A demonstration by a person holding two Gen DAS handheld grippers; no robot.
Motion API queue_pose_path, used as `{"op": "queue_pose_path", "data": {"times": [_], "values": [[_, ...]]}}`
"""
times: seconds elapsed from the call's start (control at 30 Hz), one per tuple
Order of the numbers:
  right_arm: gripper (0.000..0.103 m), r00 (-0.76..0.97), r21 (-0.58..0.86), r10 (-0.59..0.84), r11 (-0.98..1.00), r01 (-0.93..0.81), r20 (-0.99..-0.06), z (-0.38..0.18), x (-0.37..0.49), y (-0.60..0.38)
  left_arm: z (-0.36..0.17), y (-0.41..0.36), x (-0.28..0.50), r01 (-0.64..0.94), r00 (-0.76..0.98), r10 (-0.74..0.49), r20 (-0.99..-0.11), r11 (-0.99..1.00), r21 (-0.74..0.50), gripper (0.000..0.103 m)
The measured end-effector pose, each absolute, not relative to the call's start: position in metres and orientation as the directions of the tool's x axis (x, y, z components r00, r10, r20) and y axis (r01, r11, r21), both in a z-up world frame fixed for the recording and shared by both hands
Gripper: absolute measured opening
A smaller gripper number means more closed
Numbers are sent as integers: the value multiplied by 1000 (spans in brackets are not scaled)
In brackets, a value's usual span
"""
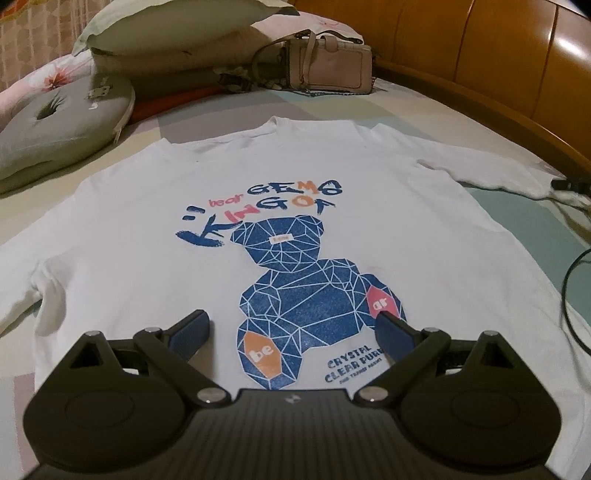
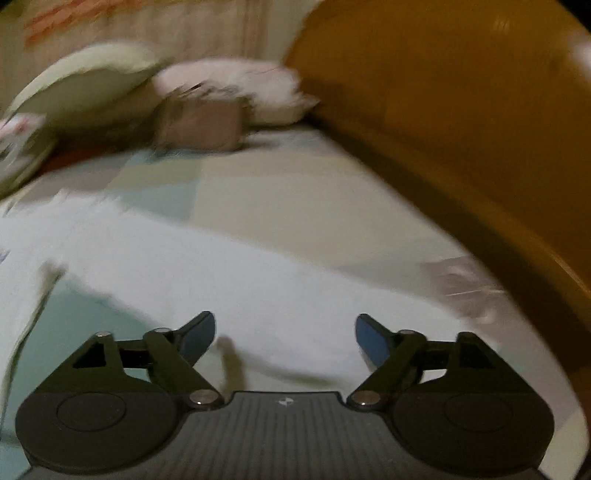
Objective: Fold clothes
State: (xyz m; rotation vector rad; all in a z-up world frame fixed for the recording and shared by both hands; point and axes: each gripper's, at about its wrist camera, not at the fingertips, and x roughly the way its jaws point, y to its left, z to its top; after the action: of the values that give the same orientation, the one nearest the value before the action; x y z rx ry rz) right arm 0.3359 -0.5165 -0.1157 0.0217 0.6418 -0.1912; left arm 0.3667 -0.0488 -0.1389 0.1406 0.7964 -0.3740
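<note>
White long-sleeve T-shirt [image 1: 155,229] is laid flat, print side up, on the bed sheet [image 1: 443,122], collar toward the far end. Blue geometric bear print [image 1: 295,280] is seen mid-chest, with "bear GEMS KINGOA" lettering above it.

Left gripper [image 1: 295,332] is held over the lower part of the shirt, jaws spread wide, nothing gripped; the blue finger pads [image 1: 192,332] are set either side of the bear's lower half. Contact with the fabric cannot be told.

Right gripper [image 2: 284,336] is positioned over the shirt's outstretched sleeve [image 2: 221,266], jaws wide apart, nothing held. That view is heavily motion-blurred, so fine detail is lost.

Beyond the collar, a pink handbag [image 1: 332,64] is seen against stacked pillows [image 1: 177,26]; a grey ring-shaped cushion [image 1: 55,125] lies at far left. A wooden bed frame [image 1: 498,55] runs along the right side. A black cable [image 1: 570,295] is draped beside the shirt's right edge.
</note>
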Motion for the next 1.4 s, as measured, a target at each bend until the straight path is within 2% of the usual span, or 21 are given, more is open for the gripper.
{"op": "queue_pose_path", "data": {"times": [0.1, 0.23, 0.33, 0.43, 0.63, 0.67, 0.73, 0.8, 0.9, 1.0, 1.4], "values": [[89, 725, -5, -224, 956, 292, -651, -133, 336, -551, -139, -49, 367, 379, 638, -275, -719, 925, -17, 96], [89, 761, 2, -205, 965, 262, -616, -136, 299, -558, -140, -49, 367, 383, 636, -275, -721, 923, -15, 97], [90, 751, 5, -213, 961, 277, -625, -124, 301, -555, -139, -49, 368, 381, 634, -271, -724, 924, -12, 97], [92, 785, 14, -215, 961, 274, -581, -113, 310, -561, -139, -50, 367, 377, 636, -268, -724, 926, -12, 97], [91, 763, 69, -207, 947, 312, -613, -134, 334, -598, -140, -49, 367, 376, 636, -269, -724, 927, -14, 98], [88, 759, 77, -202, 946, 315, -619, -137, 338, -602, -140, -49, 367, 377, 635, -269, -724, 926, -13, 98], [85, 753, 55, -198, 953, 296, -628, -130, 346, -584, -139, -49, 367, 379, 633, -267, -726, 926, -11, 98], [91, 746, 34, -193, 960, 278, -637, -123, 353, -567, -135, -48, 364, 380, 643, -257, -722, 925, 9, 98], [94, 736, 2, -188, 969, 249, -650, -113, 365, -540, -128, -47, 358, 382, 660, -239, -712, 923, 43, 98], [103, 739, 17, -143, 979, 205, -658, -102, 383, -509, -121, -46, 352, 382, 677, -222, -701, 921, 78, 98], [103, 561, -13, -93, 989, 145, -823, -128, 558, -368, -120, -5, 337, 336, 700, -127, -703, 927, 167, 98]]}}
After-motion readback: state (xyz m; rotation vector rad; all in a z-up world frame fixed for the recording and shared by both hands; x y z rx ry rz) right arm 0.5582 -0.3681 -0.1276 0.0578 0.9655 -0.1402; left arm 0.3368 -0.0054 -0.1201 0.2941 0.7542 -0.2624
